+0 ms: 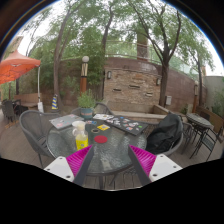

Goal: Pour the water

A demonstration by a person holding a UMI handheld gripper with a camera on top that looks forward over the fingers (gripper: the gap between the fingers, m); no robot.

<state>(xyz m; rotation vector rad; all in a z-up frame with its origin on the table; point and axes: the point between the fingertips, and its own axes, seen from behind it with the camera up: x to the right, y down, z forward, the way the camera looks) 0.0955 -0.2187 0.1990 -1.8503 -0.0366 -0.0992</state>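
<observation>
Just ahead of your left finger stands a yellow-green bottle [80, 138] with a pale cap, upright on the round glass table [112, 150]. Your gripper [111, 160] is released, pink pads [142, 160] spread apart around nothing. Beyond lie flat boards [125, 124], their details too small to read. Chairs [35, 130] ring the table.

A round glass-topped patio table [108, 140] stands just ahead of the fingers, with metal chairs set around its rim. On its top stands a yellow-green bottle [80, 136], upright, near the edge closest to the fingers. Beyond it lies a flat board or mat [122, 123] with dark and light patches, beside a small yellow piece [103, 127] and what may be papers [65, 121].
</observation>
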